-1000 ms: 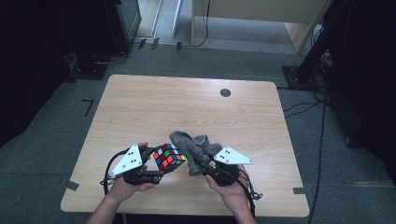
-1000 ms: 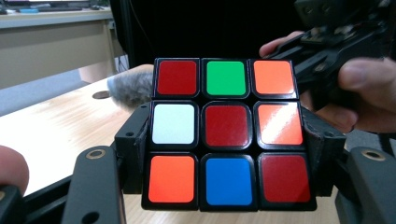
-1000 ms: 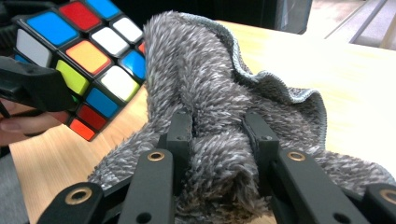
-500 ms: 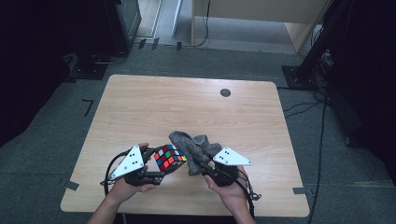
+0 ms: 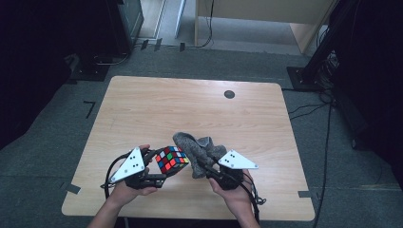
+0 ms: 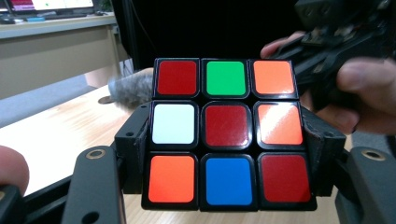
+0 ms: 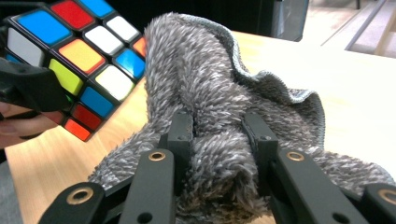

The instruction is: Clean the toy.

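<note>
Fingers of the left gripper (image 6: pixel 226 186) pinch a puzzle cube (image 6: pixel 227 133) above the worktop (image 5: pixel 157 109), while the right gripper (image 7: pixel 219 154) clamps a grey fuzzy cloth (image 7: pixel 210 98) touching the cube.

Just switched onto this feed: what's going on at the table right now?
A person works with tongs in each hand. The left tongs grip a scrambled puzzle cube by its sides, lifted over the wooden table. The right tongs pinch a bunched grey fuzzy cloth, held right beside the cube, apparently for wiping it.
</note>
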